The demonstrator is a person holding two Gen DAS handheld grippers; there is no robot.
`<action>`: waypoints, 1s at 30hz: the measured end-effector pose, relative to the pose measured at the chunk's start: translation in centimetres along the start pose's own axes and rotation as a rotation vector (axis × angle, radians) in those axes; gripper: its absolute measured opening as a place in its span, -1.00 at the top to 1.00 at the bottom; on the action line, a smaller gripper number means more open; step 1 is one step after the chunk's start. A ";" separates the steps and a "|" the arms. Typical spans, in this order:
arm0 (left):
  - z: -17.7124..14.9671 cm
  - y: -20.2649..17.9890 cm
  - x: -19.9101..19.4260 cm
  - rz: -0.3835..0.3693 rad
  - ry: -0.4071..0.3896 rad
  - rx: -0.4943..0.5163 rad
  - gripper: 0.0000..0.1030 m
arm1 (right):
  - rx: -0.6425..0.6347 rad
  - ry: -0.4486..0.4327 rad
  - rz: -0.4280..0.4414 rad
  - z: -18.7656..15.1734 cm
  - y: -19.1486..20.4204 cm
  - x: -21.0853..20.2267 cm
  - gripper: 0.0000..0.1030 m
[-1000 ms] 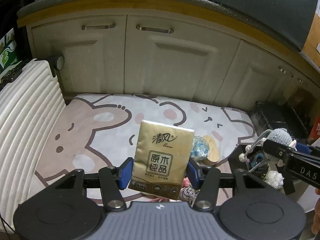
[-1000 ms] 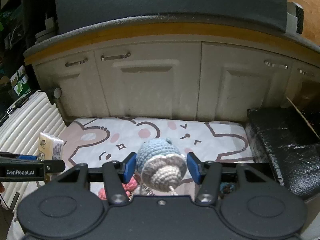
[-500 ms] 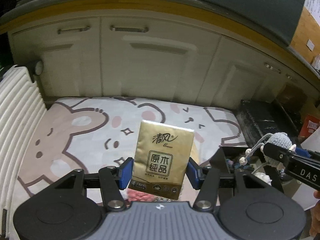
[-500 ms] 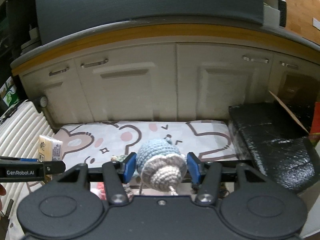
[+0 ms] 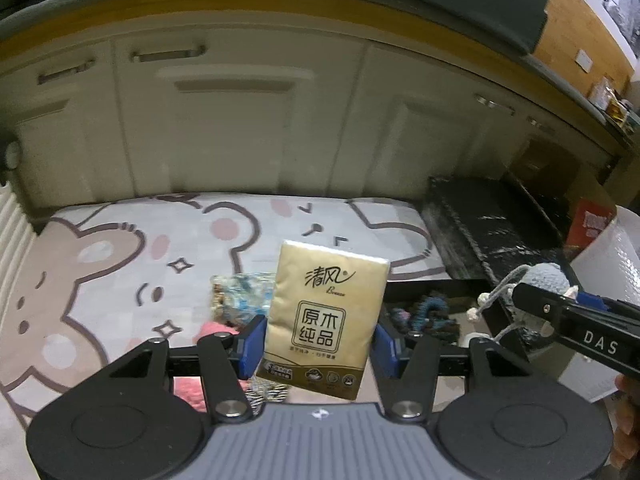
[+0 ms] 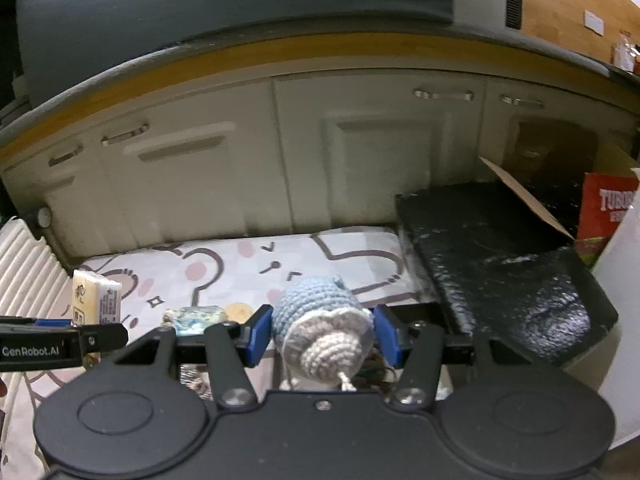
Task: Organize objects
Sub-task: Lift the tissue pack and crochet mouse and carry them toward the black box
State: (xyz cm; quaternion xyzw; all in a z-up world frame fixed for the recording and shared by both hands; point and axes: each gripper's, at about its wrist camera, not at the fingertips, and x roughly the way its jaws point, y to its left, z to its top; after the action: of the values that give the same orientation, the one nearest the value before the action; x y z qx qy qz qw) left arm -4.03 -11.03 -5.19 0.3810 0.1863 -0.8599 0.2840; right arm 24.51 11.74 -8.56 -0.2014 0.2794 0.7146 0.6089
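Observation:
My left gripper [image 5: 320,344] is shut on a gold tissue pack [image 5: 326,316] with Chinese print, held upright above the floor mat. The pack also shows at the left of the right wrist view [image 6: 96,298]. My right gripper [image 6: 322,332] is shut on a blue and beige crocheted toy [image 6: 320,328] with a string. The toy also shows at the right of the left wrist view [image 5: 540,280]. Below the grippers sits a black box [image 5: 432,288] holding dark yarn items [image 5: 424,314].
A cartoon bear mat [image 5: 160,248] covers the floor before cream cabinets [image 5: 240,120]. A blue patterned packet [image 5: 240,292] and a pink item [image 5: 212,330] lie on it. A black padded block [image 6: 492,256] is at right, a white ribbed suitcase [image 6: 24,264] at left.
Both grippers have swung to the right with their loads; the suitcase has slid toward the left edge and the black block and red carton have come into view.

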 end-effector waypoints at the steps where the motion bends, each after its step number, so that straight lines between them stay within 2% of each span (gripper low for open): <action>1: 0.0 -0.4 0.1 -0.007 0.002 0.007 -0.09 | 0.006 0.001 -0.005 -0.1 -0.4 0.0 -0.08; 10: -0.1 -3.2 2.1 -0.073 0.039 0.033 -0.09 | 0.048 0.025 -0.044 -0.6 -3.6 0.4 -0.08; 19: -0.4 -4.7 4.4 -0.156 0.104 -0.009 -0.09 | 0.092 0.080 -0.044 -1.1 -5.7 1.8 -0.08; 26: -0.9 -5.3 5.9 -0.188 0.152 -0.047 -0.09 | 0.139 0.164 -0.013 -1.8 -6.7 3.4 -0.08; 30: -1.2 -5.6 7.0 -0.200 0.186 -0.077 -0.09 | 0.172 0.183 -0.007 -2.1 -7.3 4.0 -0.08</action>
State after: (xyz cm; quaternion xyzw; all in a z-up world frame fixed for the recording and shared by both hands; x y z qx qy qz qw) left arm -10.73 -8.47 -10.72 0.4275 0.2819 -0.8371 0.1926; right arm 30.89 14.18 -13.78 -0.2139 0.3933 0.6644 0.5984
